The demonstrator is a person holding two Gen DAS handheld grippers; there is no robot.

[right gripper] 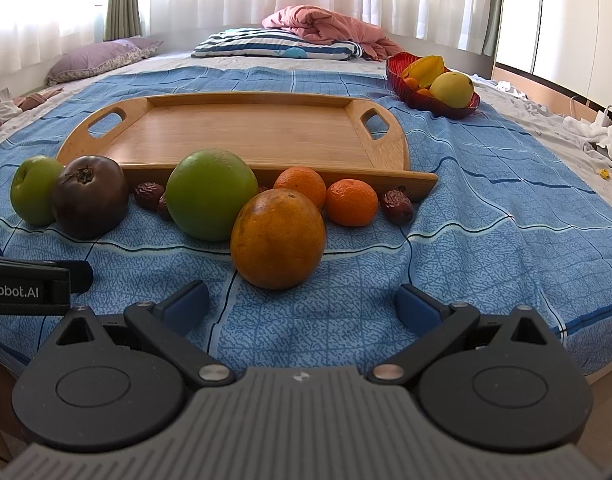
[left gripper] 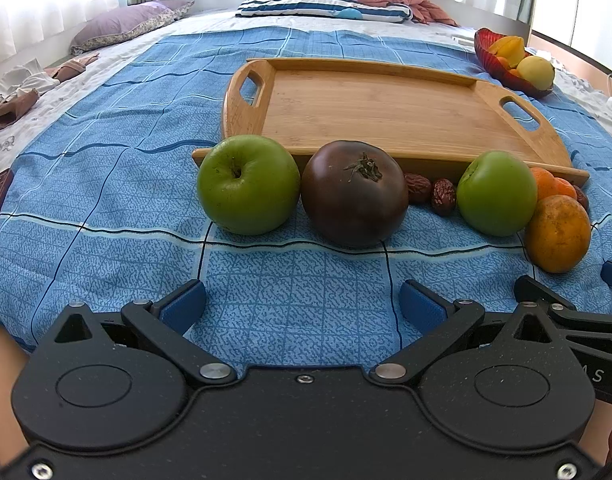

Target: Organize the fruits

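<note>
Both tools hover low over the blue patterned bedspread [right gripper: 466, 208] on the bed. The left hand-held gripper [left gripper: 302, 304] has its blue-padded fingers spread wide with nothing between them; the right hand-held gripper [right gripper: 302, 304] is equally wide and empty. A row of fruit lies along the near edge of the bare rectangular bamboo tray with cut-out handles [right gripper: 242, 136]: a green apple [left gripper: 248, 184], a dark purple-brown tomato [left gripper: 354, 192], wrinkled red dates [left gripper: 430, 192], a second green round fruit [right gripper: 212, 194], a large orange [right gripper: 278, 238] just ahead of the right gripper, and two small mandarins [right gripper: 352, 202]. A red glass bowl [right gripper: 430, 98] holding yellow fruit sits beyond the tray's right end.
</note>
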